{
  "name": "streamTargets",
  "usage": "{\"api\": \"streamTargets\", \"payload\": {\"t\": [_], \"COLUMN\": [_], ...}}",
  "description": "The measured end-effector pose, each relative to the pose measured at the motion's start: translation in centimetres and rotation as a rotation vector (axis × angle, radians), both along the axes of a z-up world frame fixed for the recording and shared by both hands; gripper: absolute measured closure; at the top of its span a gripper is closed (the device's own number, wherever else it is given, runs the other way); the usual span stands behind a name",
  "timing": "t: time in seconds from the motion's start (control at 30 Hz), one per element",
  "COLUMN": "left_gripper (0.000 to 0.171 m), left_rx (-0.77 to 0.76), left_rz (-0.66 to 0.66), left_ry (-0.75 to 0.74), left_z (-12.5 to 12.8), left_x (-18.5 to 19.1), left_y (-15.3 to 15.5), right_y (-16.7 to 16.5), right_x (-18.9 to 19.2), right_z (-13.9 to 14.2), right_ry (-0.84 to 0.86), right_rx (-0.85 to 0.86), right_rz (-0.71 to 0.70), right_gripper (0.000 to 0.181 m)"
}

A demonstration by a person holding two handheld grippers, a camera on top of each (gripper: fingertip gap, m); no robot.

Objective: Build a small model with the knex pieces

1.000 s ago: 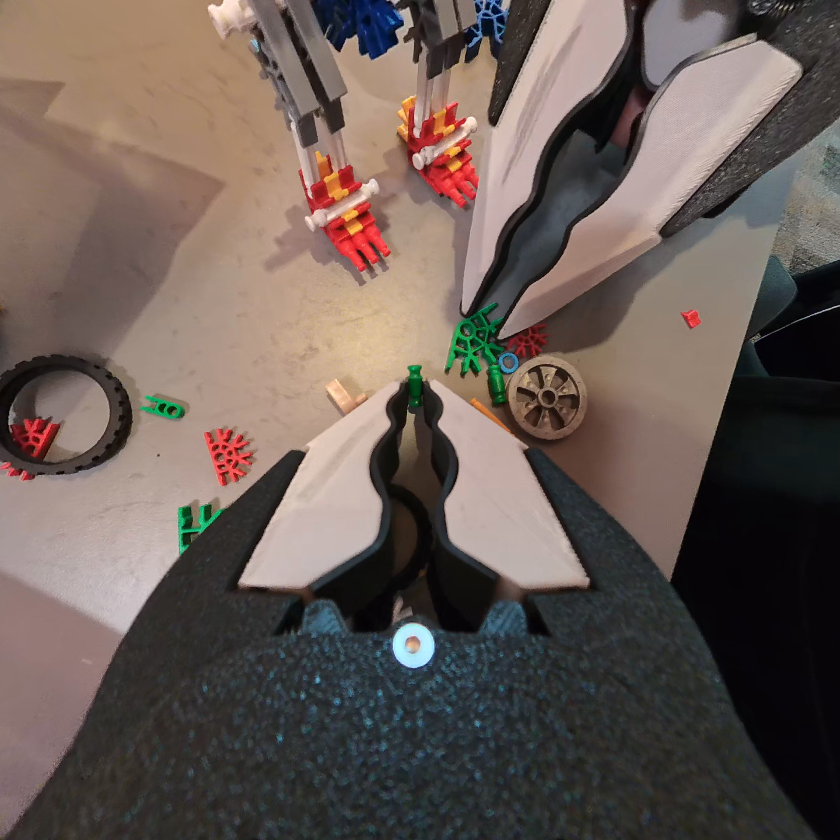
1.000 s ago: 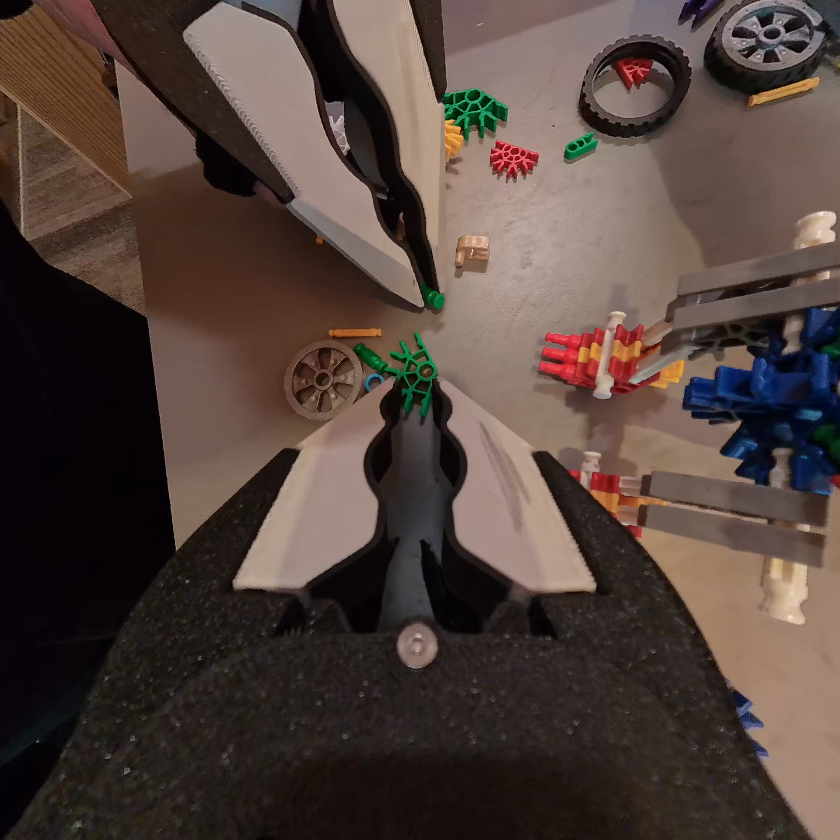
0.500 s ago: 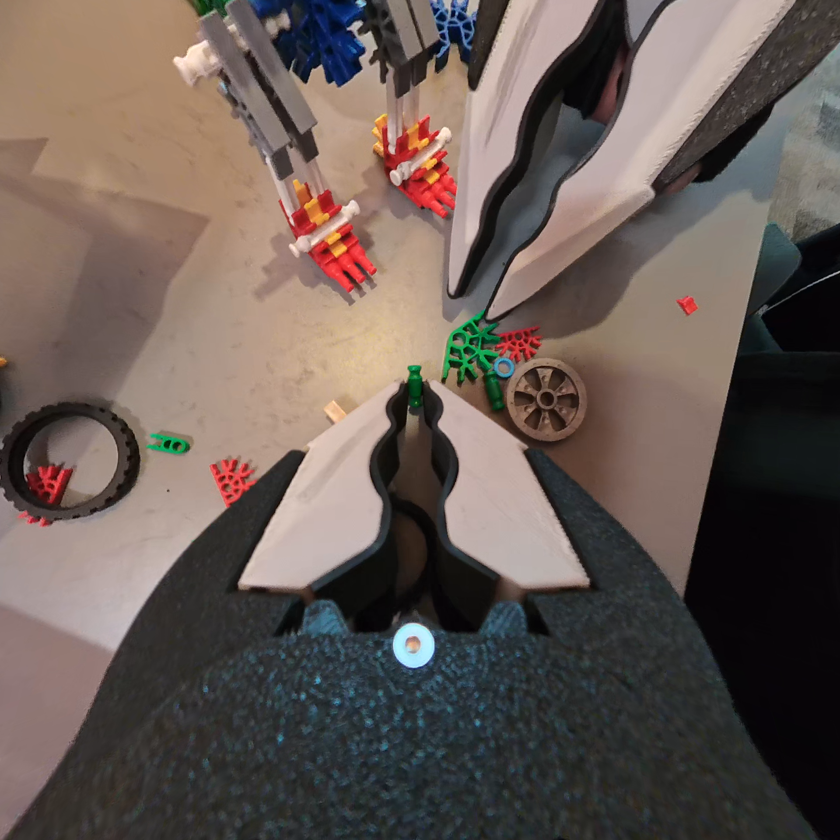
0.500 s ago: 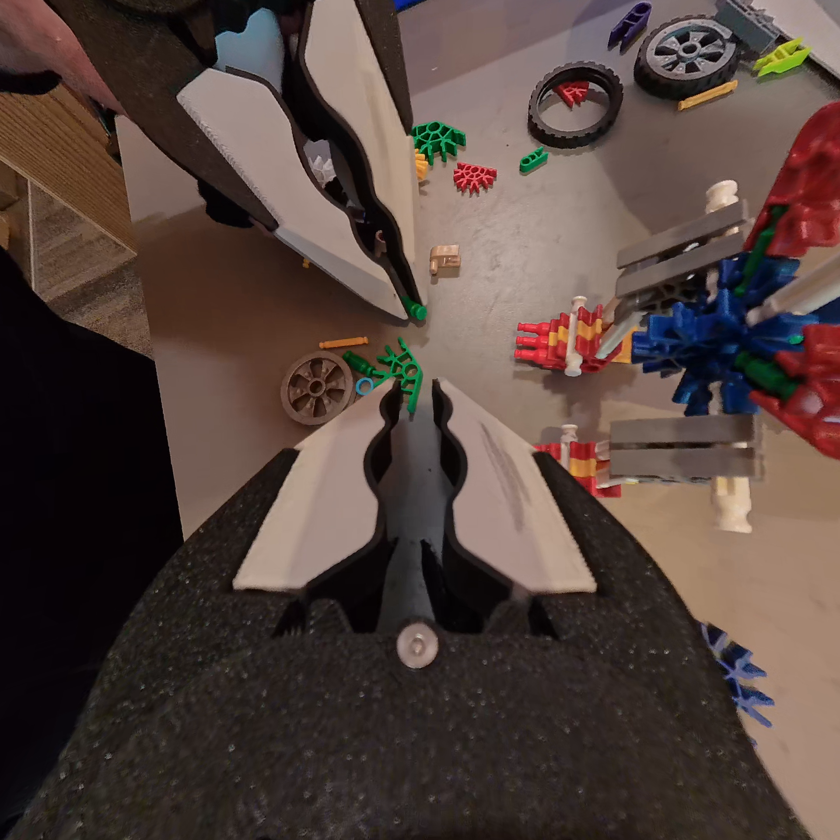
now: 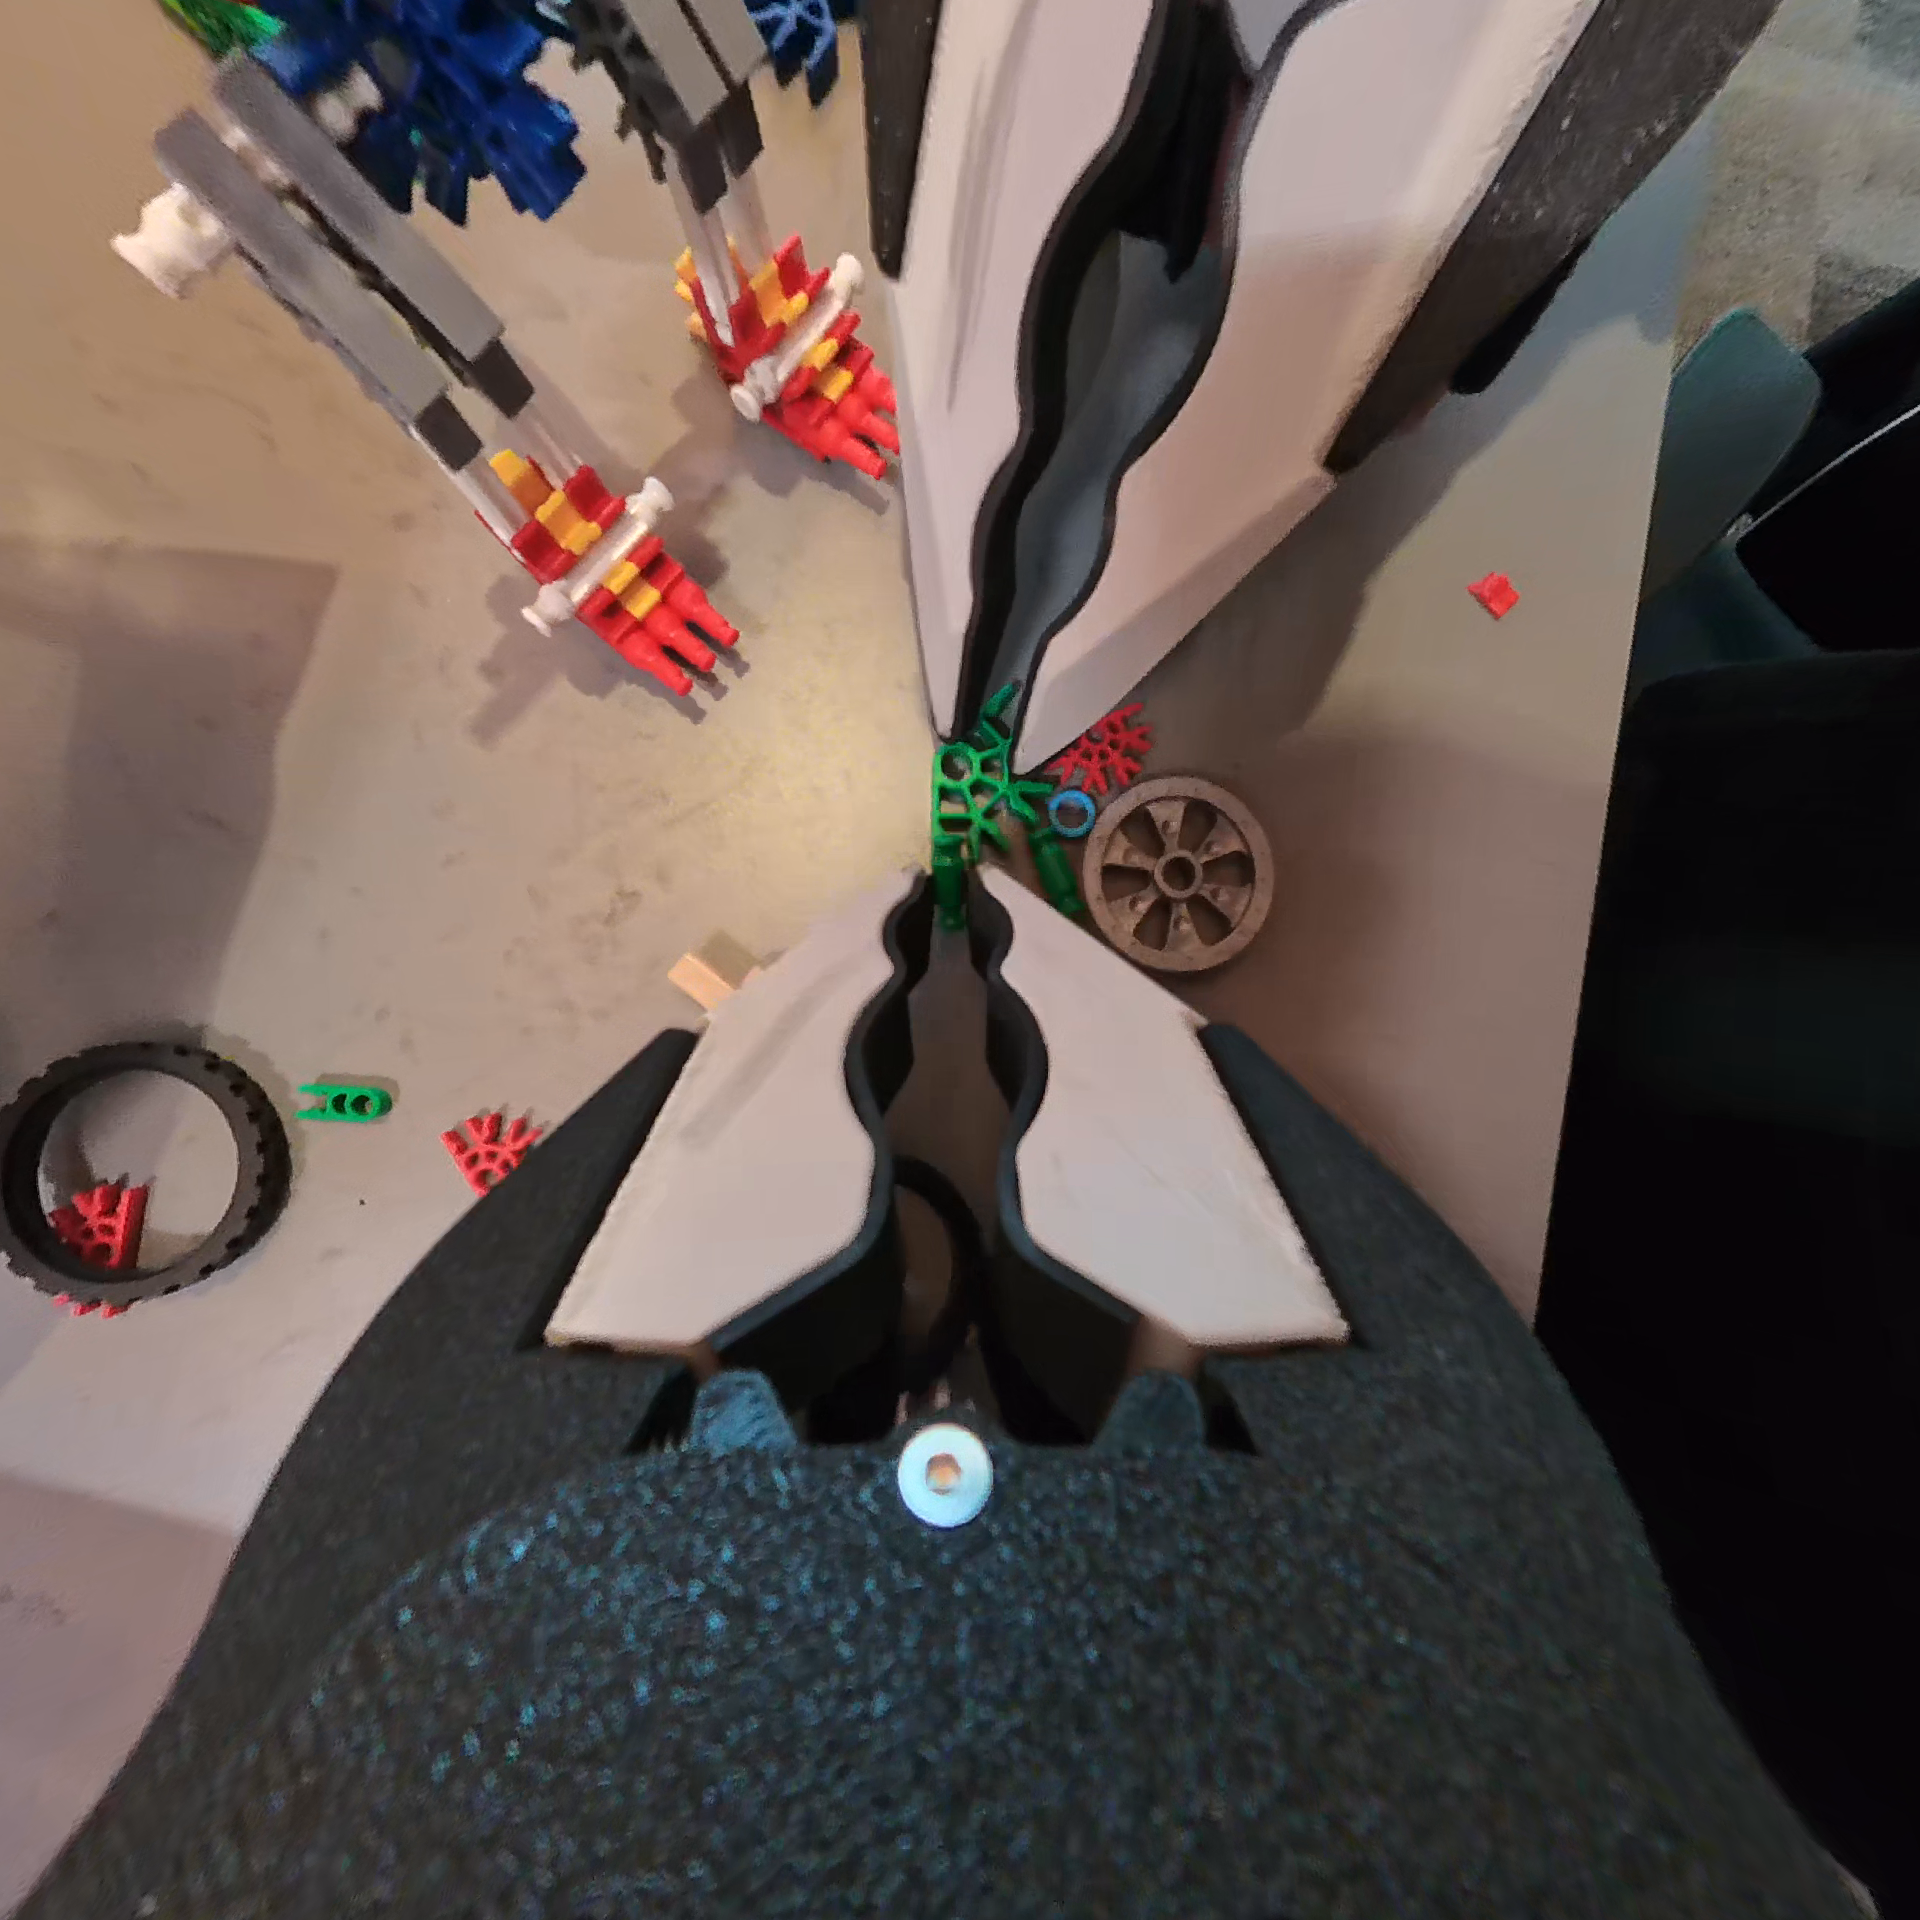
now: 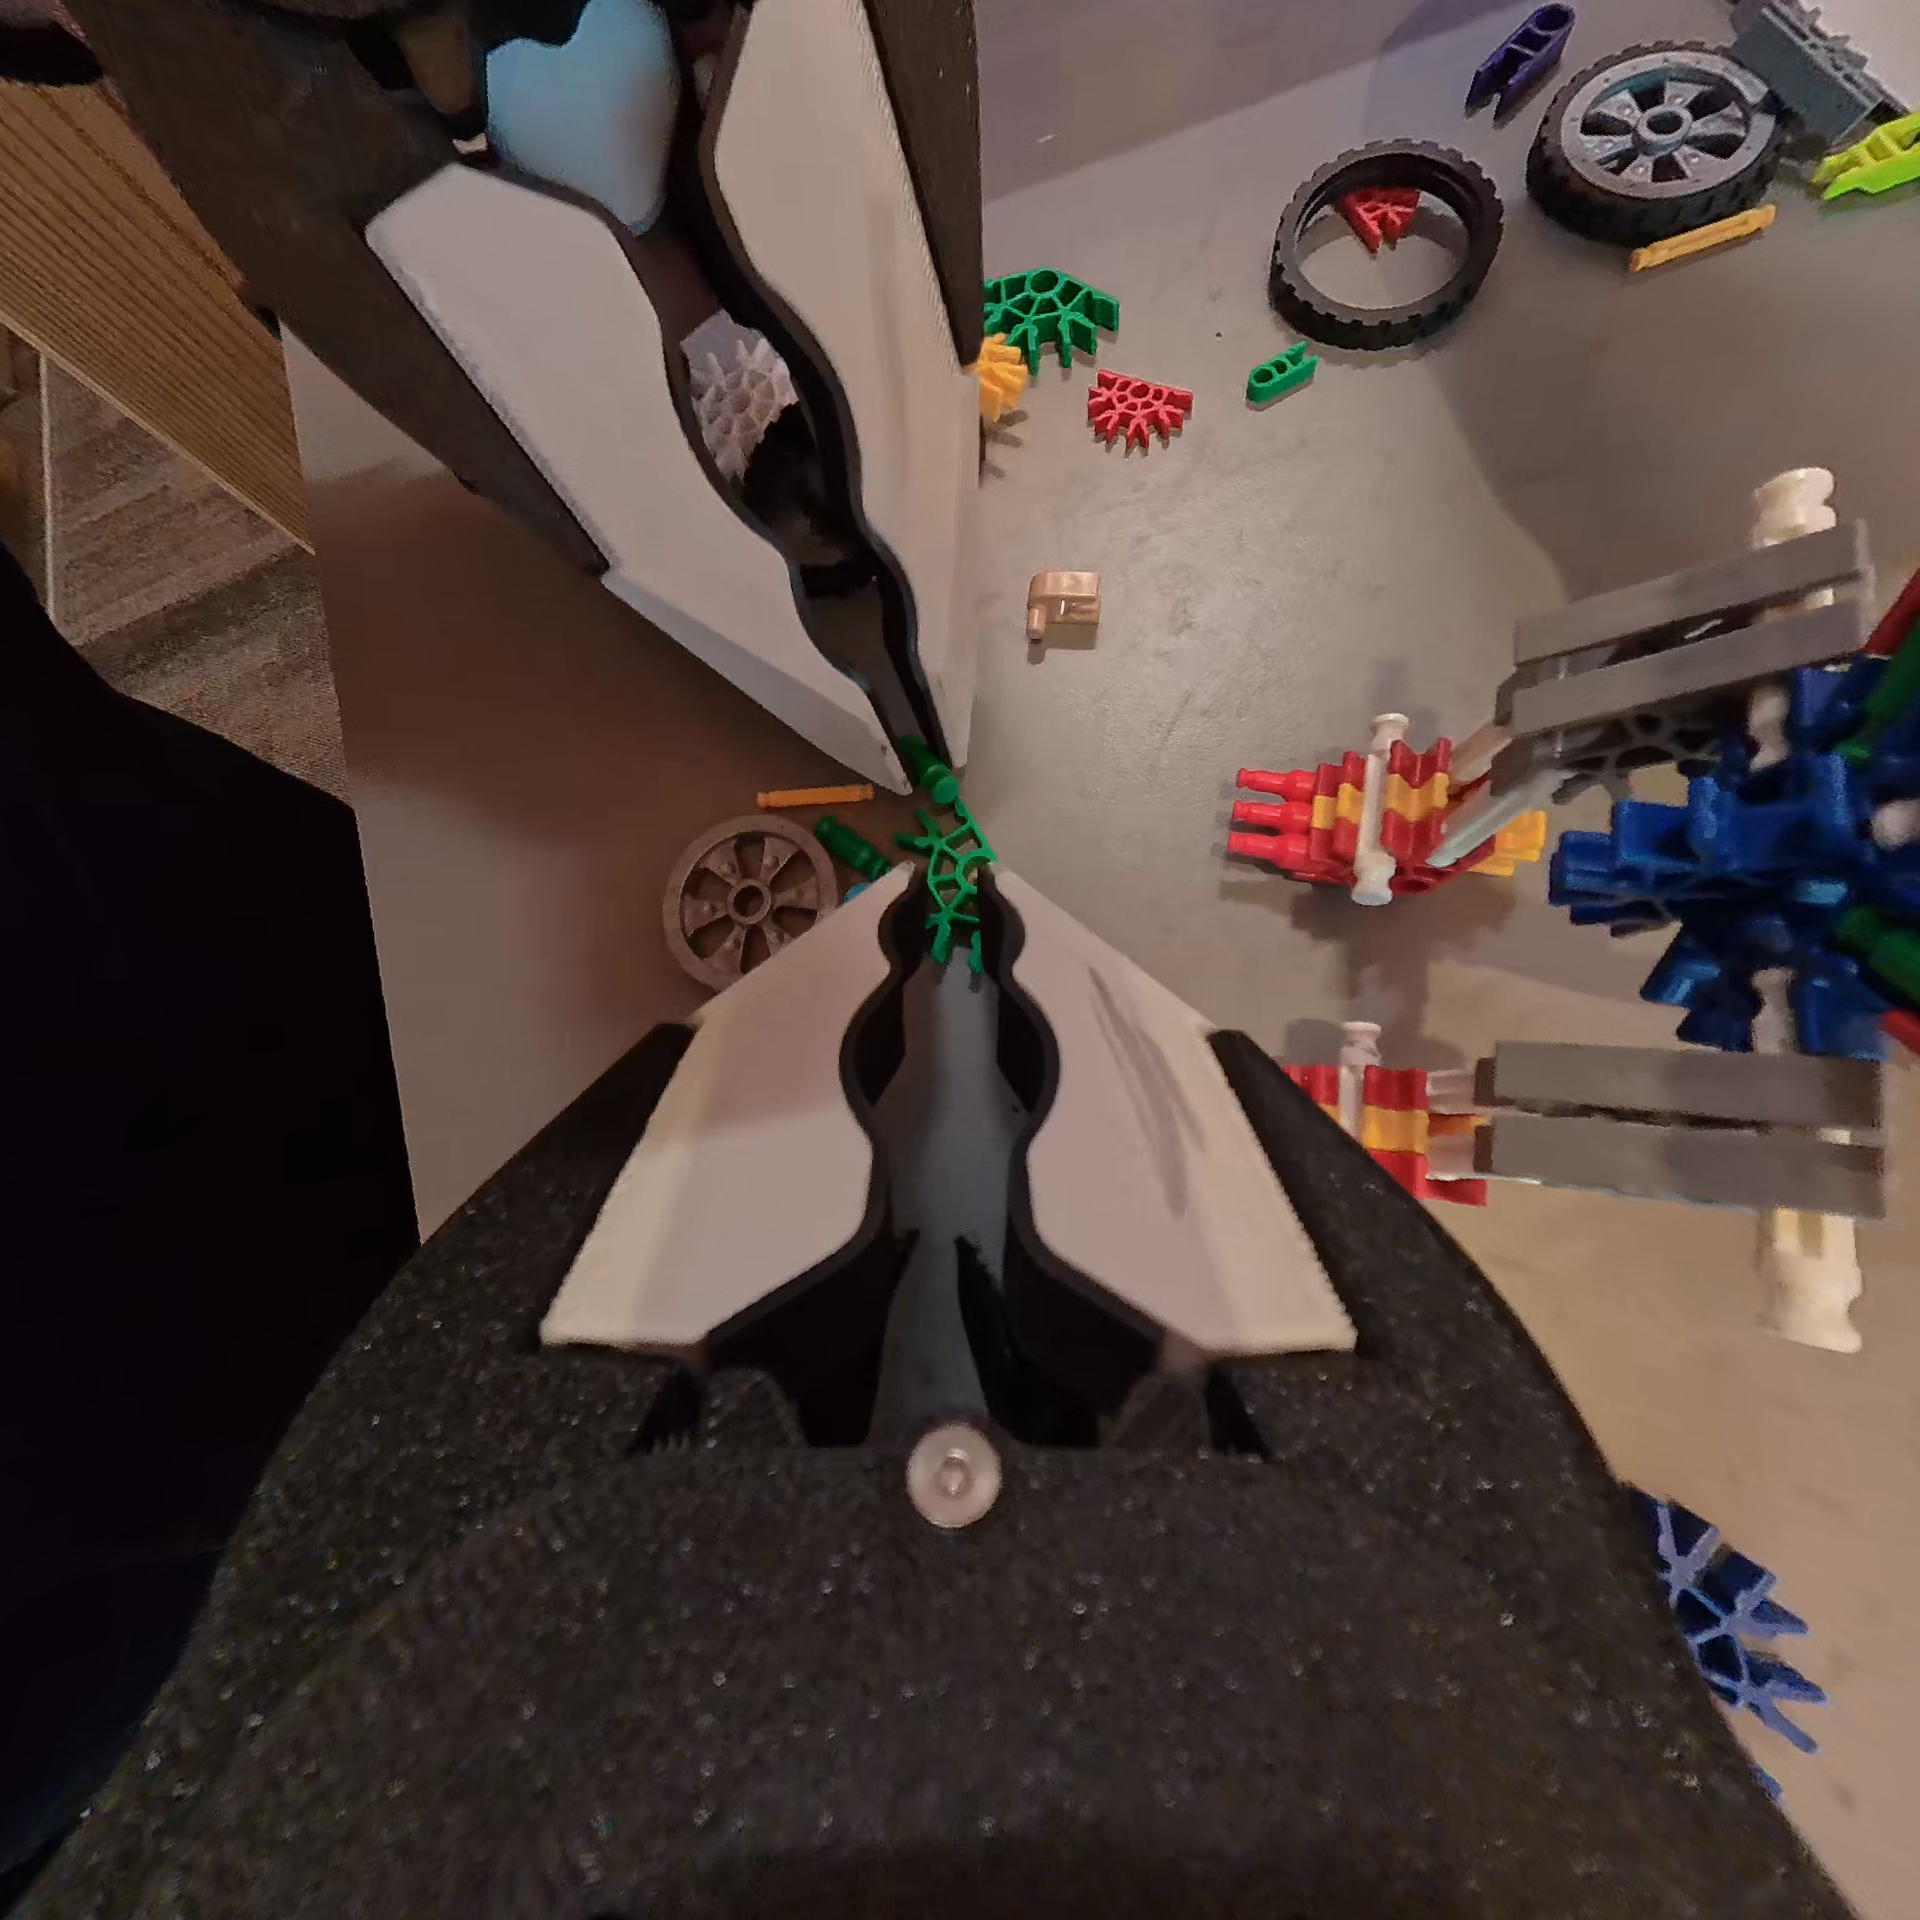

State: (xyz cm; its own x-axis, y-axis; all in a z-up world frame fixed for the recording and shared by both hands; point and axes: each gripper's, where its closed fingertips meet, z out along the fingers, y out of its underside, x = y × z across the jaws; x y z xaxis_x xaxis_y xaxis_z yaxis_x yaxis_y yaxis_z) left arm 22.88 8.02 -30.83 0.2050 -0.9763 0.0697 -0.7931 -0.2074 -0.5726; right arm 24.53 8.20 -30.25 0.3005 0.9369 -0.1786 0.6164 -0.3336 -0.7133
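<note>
My left gripper [image 5: 948, 883] is shut on a short green rod [image 5: 948, 896] that sticks out past its tips. My right gripper [image 6: 951, 883] is shut on a green fan-shaped connector [image 6: 951, 904]. The two grippers face each other tip to tip above the table. In the left wrist view the rod's end touches the connector [image 5: 977, 784], which sits in the right gripper [image 5: 982, 727]. In the right wrist view the left gripper [image 6: 928, 764] comes in from the upper left with the rod [image 6: 928, 769] just above the connector.
Below the tips lie a grey wheel hub [image 5: 1177, 873], a red connector [image 5: 1107, 748], a blue ring [image 5: 1070, 812] and a second green rod [image 5: 1055, 868]. A toy model with red feet [image 5: 644, 613] stands to the left. A black tyre [image 5: 135, 1169] lies far left. The table edge [image 5: 1600, 935] is on the right. Less than 4 cm separates the two grippers' tips. The grey wheel hub [image 5: 1177, 873] is about 4 cm from both grippers' fingertips. It turns up in the right wrist view [image 6: 753, 905] as well.
The two grippers have moved closer together. The right gripper now grips the green connector between its tips, and the left gripper's rod end has come up against it.
</note>
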Motion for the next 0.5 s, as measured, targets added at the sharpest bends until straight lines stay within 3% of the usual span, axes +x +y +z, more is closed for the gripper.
{"api": "streamTargets", "payload": {"t": [0.5], "left_gripper": [0.168], "left_rx": [0.031], "left_rz": [-0.018], "left_ry": [0.034], "left_z": [-0.33], "left_x": [0.44], "left_y": [0.07], "right_y": [0.36], "right_x": [-0.58], "right_z": [-0.23], "right_ry": [0.009], "right_rx": [-0.012], "right_rz": [-0.015], "right_gripper": [0.177]}}
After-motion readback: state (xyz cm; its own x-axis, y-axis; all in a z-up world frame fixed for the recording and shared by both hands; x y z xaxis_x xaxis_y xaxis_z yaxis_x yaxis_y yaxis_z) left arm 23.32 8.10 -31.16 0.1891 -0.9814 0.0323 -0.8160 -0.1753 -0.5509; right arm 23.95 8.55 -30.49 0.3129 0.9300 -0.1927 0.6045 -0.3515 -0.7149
